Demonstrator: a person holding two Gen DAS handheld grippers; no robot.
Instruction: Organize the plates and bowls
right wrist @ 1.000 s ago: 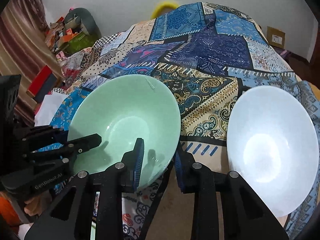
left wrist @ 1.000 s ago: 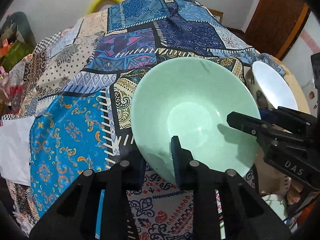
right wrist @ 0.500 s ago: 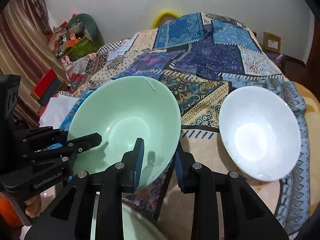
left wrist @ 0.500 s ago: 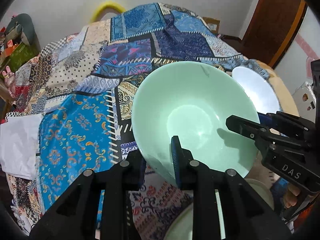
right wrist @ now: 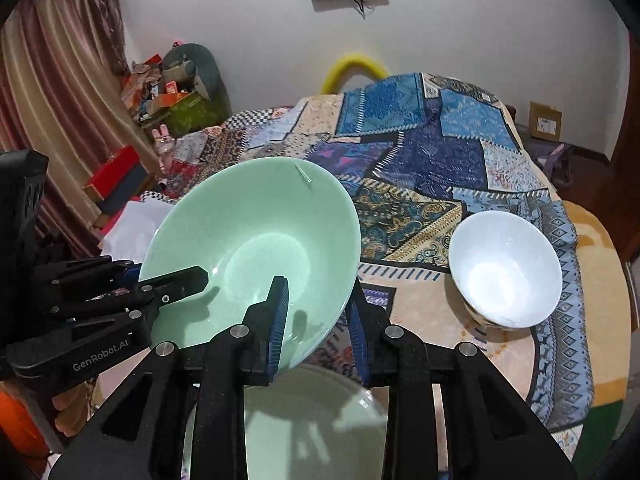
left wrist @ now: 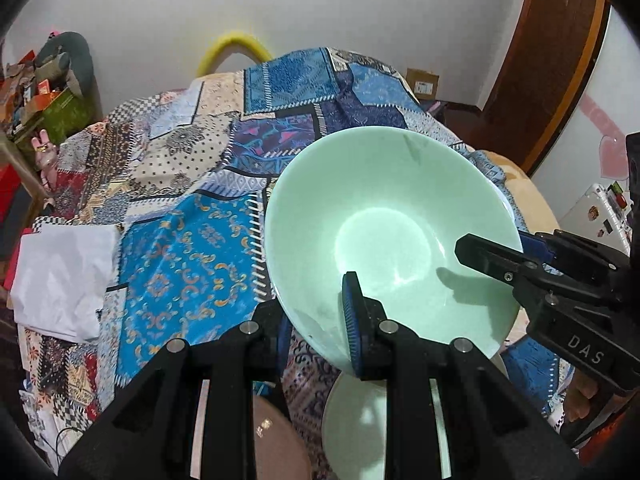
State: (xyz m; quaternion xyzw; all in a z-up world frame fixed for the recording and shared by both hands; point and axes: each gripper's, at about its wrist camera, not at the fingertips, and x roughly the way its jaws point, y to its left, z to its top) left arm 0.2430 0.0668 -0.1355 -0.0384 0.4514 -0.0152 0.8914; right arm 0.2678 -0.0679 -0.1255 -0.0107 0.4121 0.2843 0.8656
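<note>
Gripping with both tools: left black two-finger gripper (left wrist: pixel 316 320) pinching the near rim of the pale green glazed ceramic bowl (left wrist: pixel 384 236), jaws nearly closed with the bowl wall between the blue ribbed pads; right black two-finger gripper (right wrist: pixel 318 316) doing the same on the opposite rim, one pad inside the bowl, one outside. Holding the bowl clear of the patchwork blue-and-tan bedcover (right wrist: pixel 440 168), tilted toward the far side, directly above a second pale green dish (right wrist: pixel 304 420) lying beneath it. Sitting well apart to the right, on the tan blanket (right wrist: pixel 596 240): a white ceramic bowl (right wrist: pixel 504 268). Showing just beside the lower green dish in the left wrist view: a brownish round plate (left wrist: pixel 276 436).

Judging the step as carrying the green bowl toward a stacking place. Doing it well probably means keeping both hands rising and travelling together, so neither pinch twists the rim; levelling the bowl before lowering; keeping the pinches firm, since glazed ceramic slips easily between narrow pads; centring over the target before releasing both sides together.
</note>
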